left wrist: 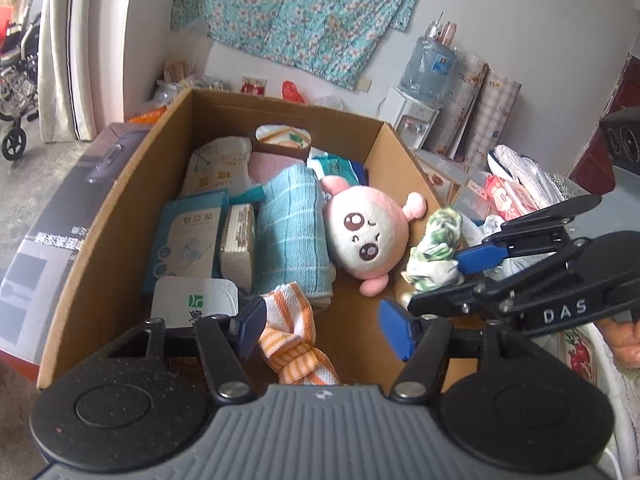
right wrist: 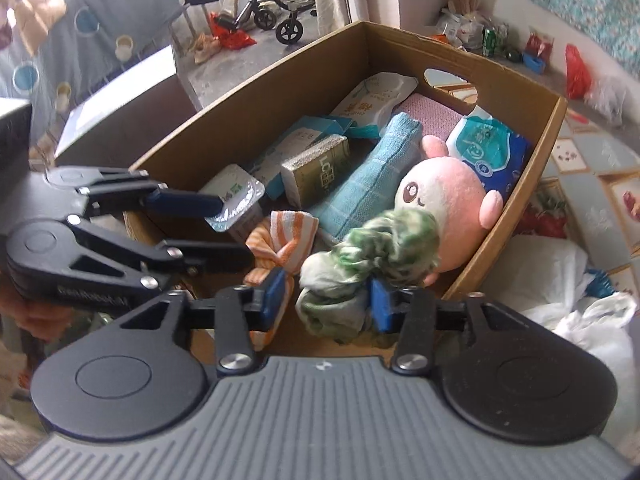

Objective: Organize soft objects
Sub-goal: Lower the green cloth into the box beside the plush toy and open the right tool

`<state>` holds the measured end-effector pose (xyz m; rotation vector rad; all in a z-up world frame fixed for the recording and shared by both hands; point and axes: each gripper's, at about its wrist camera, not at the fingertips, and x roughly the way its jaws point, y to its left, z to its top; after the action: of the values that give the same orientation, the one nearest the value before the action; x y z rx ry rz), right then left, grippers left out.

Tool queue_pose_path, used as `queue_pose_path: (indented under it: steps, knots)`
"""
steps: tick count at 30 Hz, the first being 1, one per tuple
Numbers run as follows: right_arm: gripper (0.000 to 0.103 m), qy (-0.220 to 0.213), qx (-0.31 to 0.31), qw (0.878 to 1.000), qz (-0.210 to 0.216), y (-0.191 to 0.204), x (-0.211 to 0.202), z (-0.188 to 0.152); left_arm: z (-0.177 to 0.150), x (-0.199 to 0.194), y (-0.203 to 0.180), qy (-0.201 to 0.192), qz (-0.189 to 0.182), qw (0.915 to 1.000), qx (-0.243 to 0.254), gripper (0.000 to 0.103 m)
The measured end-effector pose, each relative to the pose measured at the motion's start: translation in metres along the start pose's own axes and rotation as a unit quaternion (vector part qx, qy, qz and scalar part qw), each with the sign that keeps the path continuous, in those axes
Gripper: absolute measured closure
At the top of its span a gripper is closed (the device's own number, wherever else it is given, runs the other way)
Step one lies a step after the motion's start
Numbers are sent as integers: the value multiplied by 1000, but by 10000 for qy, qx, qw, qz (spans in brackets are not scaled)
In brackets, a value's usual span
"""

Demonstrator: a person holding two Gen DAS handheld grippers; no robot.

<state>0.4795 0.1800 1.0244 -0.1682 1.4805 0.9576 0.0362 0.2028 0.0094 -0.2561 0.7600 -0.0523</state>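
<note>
A cardboard box [left wrist: 120,216] holds a pink plush toy [left wrist: 366,234], a rolled blue towel [left wrist: 290,236], tissue packs and a knotted orange-striped cloth [left wrist: 294,336]. My left gripper [left wrist: 324,330] is open over the box's near end, the orange cloth lying loose between its fingers. My right gripper [right wrist: 330,300] is shut on a knotted green-and-white cloth [right wrist: 368,248] and holds it above the box's right wall [right wrist: 516,208], next to the plush toy [right wrist: 448,192]. The right gripper also shows in the left wrist view [left wrist: 448,280].
A dark box [left wrist: 60,216] stands left of the cardboard box. A water dispenser [left wrist: 416,116] and rolled mats stand at the back wall. White plastic bags [right wrist: 560,288] and patterned bedding lie to the right. A wheelchair [right wrist: 276,4] stands on the floor beyond.
</note>
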Motion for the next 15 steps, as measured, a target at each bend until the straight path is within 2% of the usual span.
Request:
queue_pose_path:
  steps: [10, 15]
  knots:
    - [48, -167, -49, 9998, -139, -1, -15, -14, -4, -11, -8, -222, 66, 9997, 63, 35]
    - [48, -517, 192, 9985, -60, -9, -32, -14, -5, -19, -11, -345, 132, 9993, 90, 33]
